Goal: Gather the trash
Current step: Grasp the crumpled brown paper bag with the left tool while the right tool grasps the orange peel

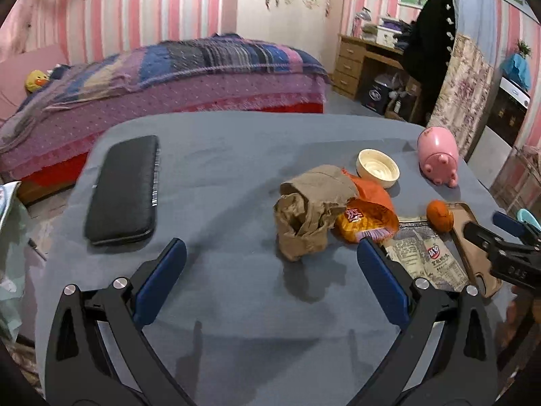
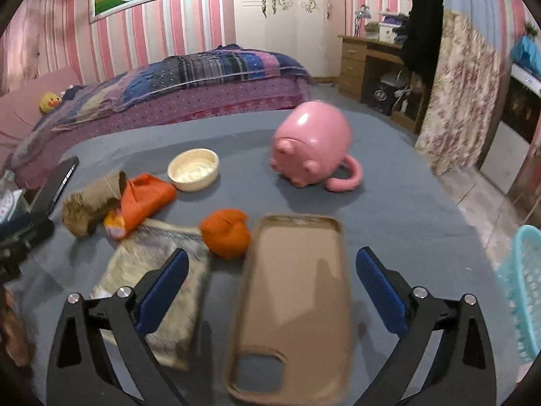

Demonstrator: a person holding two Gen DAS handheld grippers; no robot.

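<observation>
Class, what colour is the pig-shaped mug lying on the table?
The pig-shaped mug is plain glossy pink; the right wrist view shows it best.

Each hand-held gripper [image 1: 270,253] [image 2: 272,264]: black arms, blue pads, silver screws.

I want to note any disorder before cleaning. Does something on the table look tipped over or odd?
Yes. The pink pig mug lies on its side near the far edge of the table, its handle resting on the cloth. The crumpled brown paper partly covers the orange snack bag.
</observation>
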